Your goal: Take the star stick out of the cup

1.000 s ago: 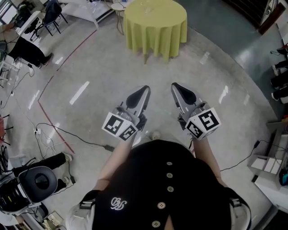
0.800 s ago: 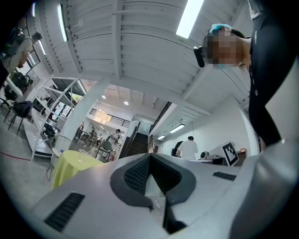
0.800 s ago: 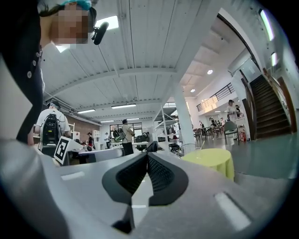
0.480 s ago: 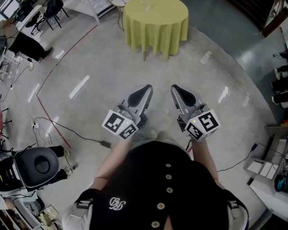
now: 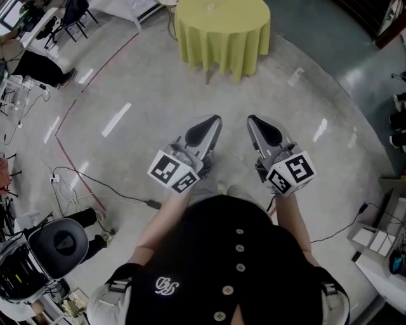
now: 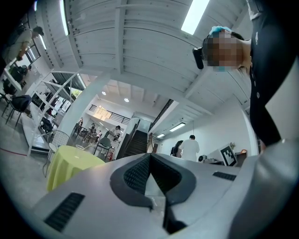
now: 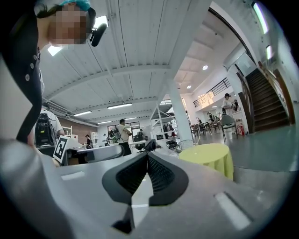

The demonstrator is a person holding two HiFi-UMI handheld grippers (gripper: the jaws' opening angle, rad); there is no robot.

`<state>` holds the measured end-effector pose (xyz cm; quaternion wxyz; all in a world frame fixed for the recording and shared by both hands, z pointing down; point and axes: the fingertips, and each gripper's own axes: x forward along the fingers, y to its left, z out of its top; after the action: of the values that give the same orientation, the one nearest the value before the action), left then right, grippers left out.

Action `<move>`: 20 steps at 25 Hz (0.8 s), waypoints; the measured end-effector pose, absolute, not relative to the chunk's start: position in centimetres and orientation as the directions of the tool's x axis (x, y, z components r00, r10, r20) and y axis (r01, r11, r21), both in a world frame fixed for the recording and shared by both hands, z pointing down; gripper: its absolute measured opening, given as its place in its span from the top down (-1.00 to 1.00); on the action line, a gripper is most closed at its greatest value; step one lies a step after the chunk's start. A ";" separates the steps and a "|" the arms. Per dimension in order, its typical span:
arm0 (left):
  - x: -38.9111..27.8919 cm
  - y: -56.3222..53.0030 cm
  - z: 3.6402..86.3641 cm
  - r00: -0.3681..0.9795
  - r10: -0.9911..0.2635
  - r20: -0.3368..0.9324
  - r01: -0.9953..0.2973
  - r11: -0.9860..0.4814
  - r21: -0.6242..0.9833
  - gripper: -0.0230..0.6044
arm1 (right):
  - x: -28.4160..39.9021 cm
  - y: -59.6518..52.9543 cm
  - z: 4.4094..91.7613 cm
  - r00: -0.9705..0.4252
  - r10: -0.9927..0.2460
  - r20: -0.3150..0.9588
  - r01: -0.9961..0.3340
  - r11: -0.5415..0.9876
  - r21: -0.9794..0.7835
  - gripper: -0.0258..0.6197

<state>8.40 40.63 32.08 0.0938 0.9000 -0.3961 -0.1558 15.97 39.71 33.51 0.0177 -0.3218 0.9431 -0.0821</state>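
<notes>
A round table (image 5: 222, 32) under a yellow-green cloth stands on the floor some way ahead, at the top of the head view. Something small and clear (image 5: 209, 7) sits on its top, too small to tell apart; no star stick can be made out. My left gripper (image 5: 216, 119) and right gripper (image 5: 252, 119) are held side by side in front of my body, both pointing toward the table and far short of it. Both are shut with nothing between the pads. The table also shows low on the left (image 6: 70, 161) past the left gripper (image 6: 150, 155), and on the right (image 7: 208, 154) past the right gripper (image 7: 147, 154).
Black cables (image 5: 82, 184) and a red floor line (image 5: 70, 159) run across the polished concrete to my left. A black office chair (image 5: 63, 244) stands at the lower left, shelving (image 5: 380, 241) at the right edge. People and desks (image 5: 38, 63) are at the far left.
Both grippers have drifted slightly up and right in the head view and stay shut and empty. The office chair at the lower left has shifted in the view.
</notes>
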 end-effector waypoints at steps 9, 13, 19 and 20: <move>4.8 31.6 31.7 0.636 -0.743 -0.207 -0.683 -0.667 0.297 0.89 | 11.4 31.2 34.1 -0.788 -0.613 0.051 -0.613 0.775 -0.157 0.91; 2.6 27.2 31.1 0.644 -0.737 -0.205 -0.671 -0.673 0.311 0.89 | 9.1 27.1 32.6 -0.804 -0.595 -0.011 -0.585 0.794 -0.166 0.91; 0.8 21.2 30.0 0.682 -0.697 -0.221 -0.640 -0.715 0.281 0.89 | 6.7 21.1 31.9 -0.783 -0.621 -0.022 -0.612 0.777 -0.147 0.91; 0.5 20.3 30.2 0.684 -0.695 -0.221 -0.636 -0.717 0.285 0.89 | 6.5 20.1 31.9 -0.781 -0.625 -0.023 -0.615 0.775 -0.147 0.91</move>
<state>0.54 20.26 30.17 0.0926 0.9130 -0.3646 -0.1582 6.49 20.15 31.86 0.0352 -0.3293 0.9413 -0.0655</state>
